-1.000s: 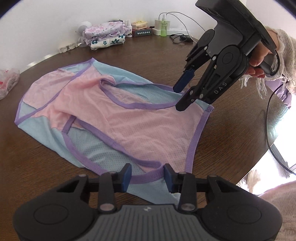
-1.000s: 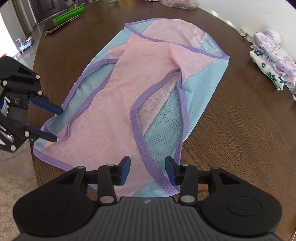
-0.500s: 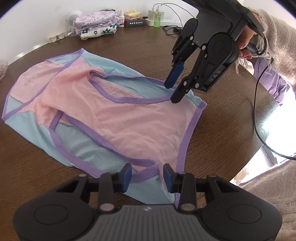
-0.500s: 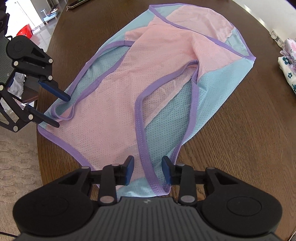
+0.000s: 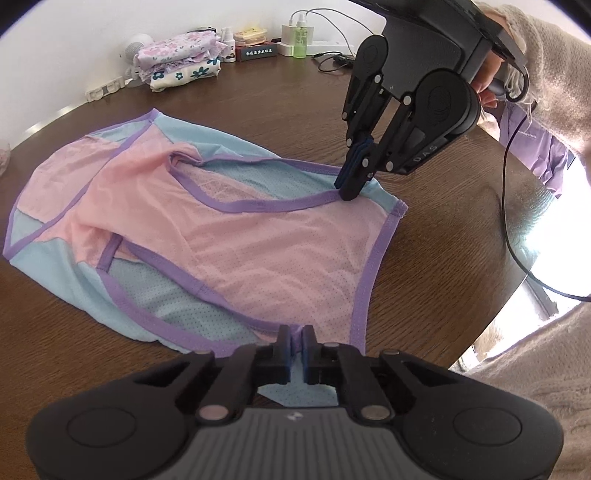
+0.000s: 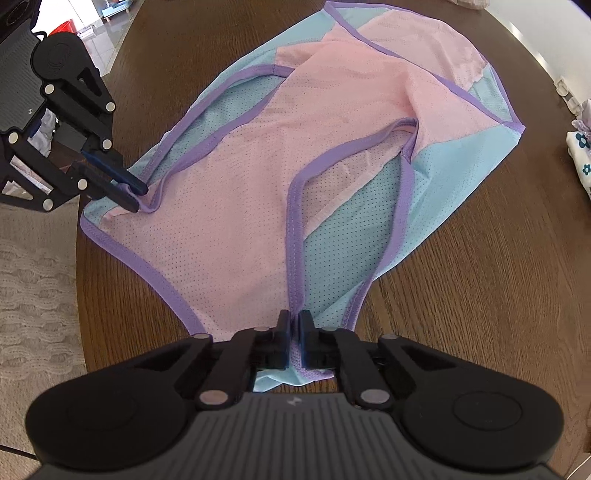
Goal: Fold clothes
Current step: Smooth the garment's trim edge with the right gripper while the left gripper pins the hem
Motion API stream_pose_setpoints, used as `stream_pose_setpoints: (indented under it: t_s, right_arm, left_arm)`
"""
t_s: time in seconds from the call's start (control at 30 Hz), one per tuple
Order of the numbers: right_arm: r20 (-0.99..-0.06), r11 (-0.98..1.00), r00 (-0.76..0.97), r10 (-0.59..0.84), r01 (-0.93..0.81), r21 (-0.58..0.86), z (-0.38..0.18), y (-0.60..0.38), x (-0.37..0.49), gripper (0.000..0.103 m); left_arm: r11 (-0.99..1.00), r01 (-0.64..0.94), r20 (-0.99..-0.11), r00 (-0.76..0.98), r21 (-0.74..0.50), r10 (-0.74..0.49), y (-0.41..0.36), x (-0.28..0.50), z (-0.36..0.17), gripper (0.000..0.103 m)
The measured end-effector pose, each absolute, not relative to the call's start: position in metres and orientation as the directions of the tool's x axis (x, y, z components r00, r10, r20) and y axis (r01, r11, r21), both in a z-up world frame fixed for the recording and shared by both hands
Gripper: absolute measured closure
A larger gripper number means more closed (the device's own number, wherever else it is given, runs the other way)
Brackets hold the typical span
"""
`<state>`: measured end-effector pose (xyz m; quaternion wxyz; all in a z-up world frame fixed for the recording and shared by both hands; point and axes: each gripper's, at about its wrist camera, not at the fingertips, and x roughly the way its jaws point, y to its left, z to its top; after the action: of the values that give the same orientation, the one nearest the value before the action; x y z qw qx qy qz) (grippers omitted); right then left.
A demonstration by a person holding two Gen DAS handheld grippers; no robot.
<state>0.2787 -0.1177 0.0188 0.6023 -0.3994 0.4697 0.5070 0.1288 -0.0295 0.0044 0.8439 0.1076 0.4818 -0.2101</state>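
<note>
A pink and light-blue mesh top (image 5: 258, 251) with purple trim lies spread flat on the brown wooden table (image 5: 443, 266). My left gripper (image 5: 295, 336) is shut on the purple-edged strap at the garment's near end. Across the garment, my right gripper (image 5: 349, 188) is shut on the other purple strap, fingers pointing down at the table. The right wrist view shows the same top (image 6: 240, 203): the right gripper (image 6: 294, 325) pinches the trim at the near end, and the left gripper (image 6: 136, 197) pinches the bunched strap by the table edge.
A stack of folded floral clothes (image 5: 181, 61) sits at the far side by the wall, with small bottles (image 5: 301, 35) and a charger beside it. A black cable (image 5: 513, 236) hangs past the table's right edge. A person's knitted sleeve (image 5: 543, 59) holds the right gripper.
Both grippers were open over the straps and have now shut on the purple trim. The right gripper came down onto the cloth.
</note>
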Motion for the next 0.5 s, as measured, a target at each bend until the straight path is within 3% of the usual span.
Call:
stream_pose_setpoints:
  t_s: [0.3, 0.5]
  right_arm:
    - [-0.951, 0.193, 0.024, 0.309, -0.98, 0.038, 0.028, -0.134, 0.275, 0.1]
    - [-0.939, 0.247, -0.003, 0.345, -0.964, 0.094, 0.023, -0.137, 0.282, 0.092]
  left_arm:
    - [0.92, 0.39, -0.864, 0.446, -0.047, -0.233, 0.005, 0.109, 0.009, 0.098]
    - [0.92, 0.373, -0.838, 0.457, -0.124, -0.298, 0.007, 0.126, 0.017, 0.079]
